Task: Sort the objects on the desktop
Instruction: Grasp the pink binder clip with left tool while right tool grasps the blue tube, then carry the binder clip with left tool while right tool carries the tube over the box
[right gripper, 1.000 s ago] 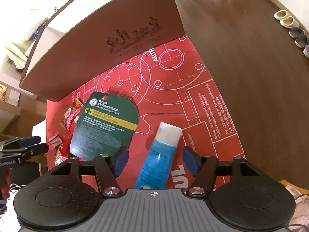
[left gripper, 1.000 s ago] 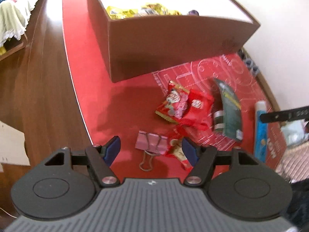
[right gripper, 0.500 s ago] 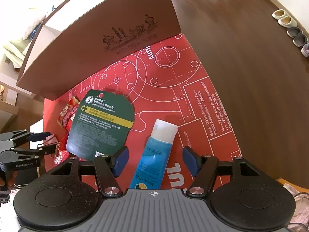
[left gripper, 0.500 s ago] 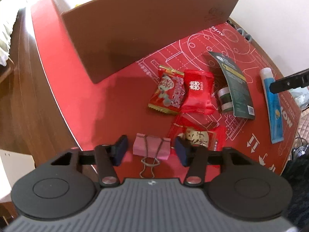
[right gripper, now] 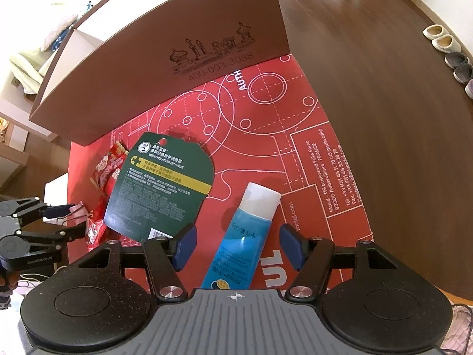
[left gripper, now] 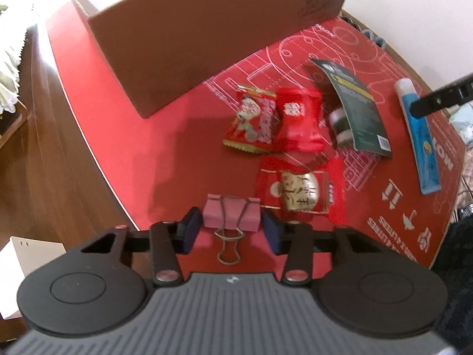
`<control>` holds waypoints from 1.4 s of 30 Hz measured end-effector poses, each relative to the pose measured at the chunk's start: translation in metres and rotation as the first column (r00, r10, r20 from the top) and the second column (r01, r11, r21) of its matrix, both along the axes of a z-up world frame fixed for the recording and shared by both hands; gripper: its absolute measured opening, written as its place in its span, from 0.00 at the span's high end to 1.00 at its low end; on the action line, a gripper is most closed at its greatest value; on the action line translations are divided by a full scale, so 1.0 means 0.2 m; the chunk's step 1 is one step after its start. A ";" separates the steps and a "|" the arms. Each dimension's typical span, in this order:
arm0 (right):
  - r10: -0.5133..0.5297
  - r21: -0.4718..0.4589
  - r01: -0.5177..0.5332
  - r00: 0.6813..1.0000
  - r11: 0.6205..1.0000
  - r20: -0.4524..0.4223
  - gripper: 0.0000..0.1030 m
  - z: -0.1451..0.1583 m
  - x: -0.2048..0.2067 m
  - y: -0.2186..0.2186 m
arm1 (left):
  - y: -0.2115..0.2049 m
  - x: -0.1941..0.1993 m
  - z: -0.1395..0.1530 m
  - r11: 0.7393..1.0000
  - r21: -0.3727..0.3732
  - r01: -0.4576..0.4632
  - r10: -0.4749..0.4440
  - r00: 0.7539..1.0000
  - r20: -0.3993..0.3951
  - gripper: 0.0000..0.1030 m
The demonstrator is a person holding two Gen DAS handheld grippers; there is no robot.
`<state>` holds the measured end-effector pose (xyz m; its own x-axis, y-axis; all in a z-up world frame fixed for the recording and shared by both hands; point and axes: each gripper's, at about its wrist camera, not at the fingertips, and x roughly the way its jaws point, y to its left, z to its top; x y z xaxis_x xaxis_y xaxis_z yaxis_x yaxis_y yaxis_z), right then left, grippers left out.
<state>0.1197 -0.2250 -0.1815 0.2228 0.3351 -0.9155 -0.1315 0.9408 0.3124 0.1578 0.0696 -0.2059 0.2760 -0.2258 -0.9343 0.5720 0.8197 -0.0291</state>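
Observation:
A pink binder clip [left gripper: 232,216] lies on the red mat [left gripper: 118,118] between the blue pads of my left gripper [left gripper: 231,230]. The pads stand a sliver off its sides, so the gripper is open. The right wrist view shows the clip [right gripper: 77,209] far left at the left gripper's tips. My right gripper [right gripper: 238,247] is open around a blue tube [right gripper: 245,236] with a white cap, not touching it. Beyond lie a green lip-balm card [left gripper: 354,109], a small jar [left gripper: 340,124] partly under it, and three red snack packets [left gripper: 254,124].
A tall brown cardboard box [left gripper: 207,44] stands at the back of the mat, its inside hidden. The mat's left edge meets wooden floor [left gripper: 44,162]. A white sheet [left gripper: 32,266] lies by the left gripper. Shoes [right gripper: 443,41] sit far right on the floor.
My left gripper has come down and forward over the binder clip and its fingers have narrowed around it. The right gripper has crept slightly forward along the blue tube, still open.

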 end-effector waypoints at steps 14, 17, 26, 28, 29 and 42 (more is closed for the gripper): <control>-0.012 -0.035 0.011 1.000 0.999 -0.006 0.37 -0.02 -0.01 0.02 | 0.02 -0.03 0.19 0.998 -0.031 -0.046 0.048 0.997 0.068 0.67; -0.007 -0.064 0.006 1.000 0.998 -0.012 0.37 -0.04 0.00 0.04 | 0.01 -0.04 0.23 0.998 -0.033 -0.054 0.056 0.996 0.075 0.67; 0.179 -0.182 -0.168 0.983 0.969 0.046 0.70 -0.05 -0.05 0.16 | -0.01 -0.05 0.31 0.996 -0.061 -0.068 0.073 0.995 0.072 0.67; 0.178 -0.171 -0.165 0.982 0.971 0.061 0.71 -0.03 -0.04 0.15 | -0.03 -0.05 0.31 0.996 -0.067 -0.066 0.071 0.994 0.077 0.67; 0.177 -0.165 -0.164 0.982 0.973 0.069 0.72 -0.02 -0.04 0.15 | -0.04 -0.06 0.33 0.995 -0.072 -0.063 0.069 0.994 0.080 0.67; 0.154 -0.083 -0.141 0.973 0.987 0.171 0.72 0.21 0.02 0.12 | -0.10 -0.01 0.50 0.994 -0.104 -0.033 0.048 0.987 0.151 0.67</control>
